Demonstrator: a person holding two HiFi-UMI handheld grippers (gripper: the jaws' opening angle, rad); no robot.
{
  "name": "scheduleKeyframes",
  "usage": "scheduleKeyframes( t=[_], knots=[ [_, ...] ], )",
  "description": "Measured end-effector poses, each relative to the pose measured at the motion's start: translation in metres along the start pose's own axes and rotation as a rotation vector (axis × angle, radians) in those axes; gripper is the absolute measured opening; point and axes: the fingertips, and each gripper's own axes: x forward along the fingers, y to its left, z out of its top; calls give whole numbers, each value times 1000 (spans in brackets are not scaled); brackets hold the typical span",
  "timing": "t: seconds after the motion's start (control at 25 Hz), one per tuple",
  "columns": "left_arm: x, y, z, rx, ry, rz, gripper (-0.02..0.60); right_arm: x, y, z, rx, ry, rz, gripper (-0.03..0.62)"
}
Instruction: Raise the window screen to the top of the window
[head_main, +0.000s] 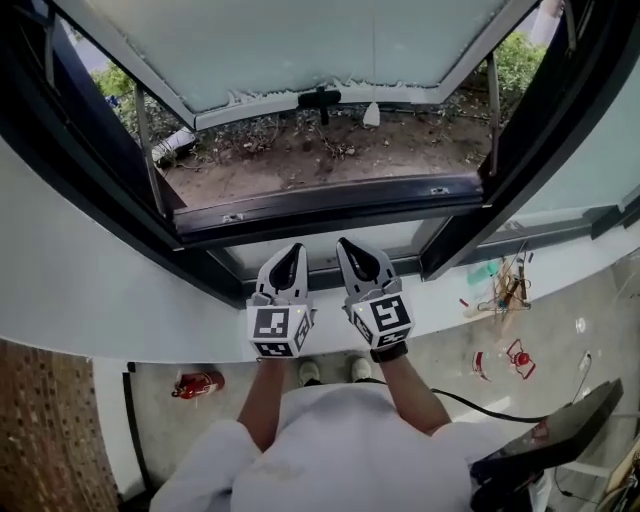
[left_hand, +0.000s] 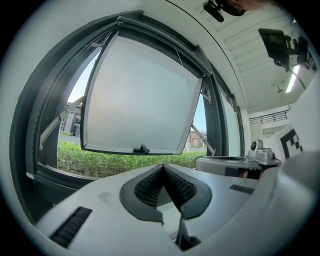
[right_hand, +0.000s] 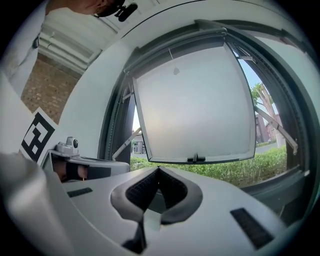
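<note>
The window's frosted sash (head_main: 300, 40) is swung outward, with a black handle (head_main: 318, 98) on its lower edge. A thin cord with a small white pull (head_main: 371, 115) hangs inside the opening; in the right gripper view the pull (right_hand: 176, 71) dangles from the top of the frame. No screen mesh shows across the opening. My left gripper (head_main: 290, 258) and right gripper (head_main: 355, 252) sit side by side just above the dark lower window frame (head_main: 330, 205). Both are shut and empty: left gripper (left_hand: 163, 167), right gripper (right_hand: 158, 170).
A curved white wall ledge (head_main: 100, 300) runs below the window. On the floor lie a red fire extinguisher (head_main: 197, 383) and red tools (head_main: 515, 355). A dark slanted object (head_main: 550, 440) is at the lower right. Soil and a green hedge (left_hand: 100, 160) lie outside.
</note>
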Motion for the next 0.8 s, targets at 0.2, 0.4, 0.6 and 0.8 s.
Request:
scheduleKeyframes(
  t=[0.2,0.4,0.6,0.8],
  knots=[
    [-1,-2,3,2,-4,-2,3,-5,-2,-2,-2,2,-12,2],
    [13,2,12,-19,-11,-15,3,7,-25,0,91,-12,-45,2],
    [16,0,40,5,-51,-14,3,19,-35,20,93,-29,-28,2],
    [6,-6,47,26,-57,16,3,6,-37,26,49,-19,-15,2]
  ],
)
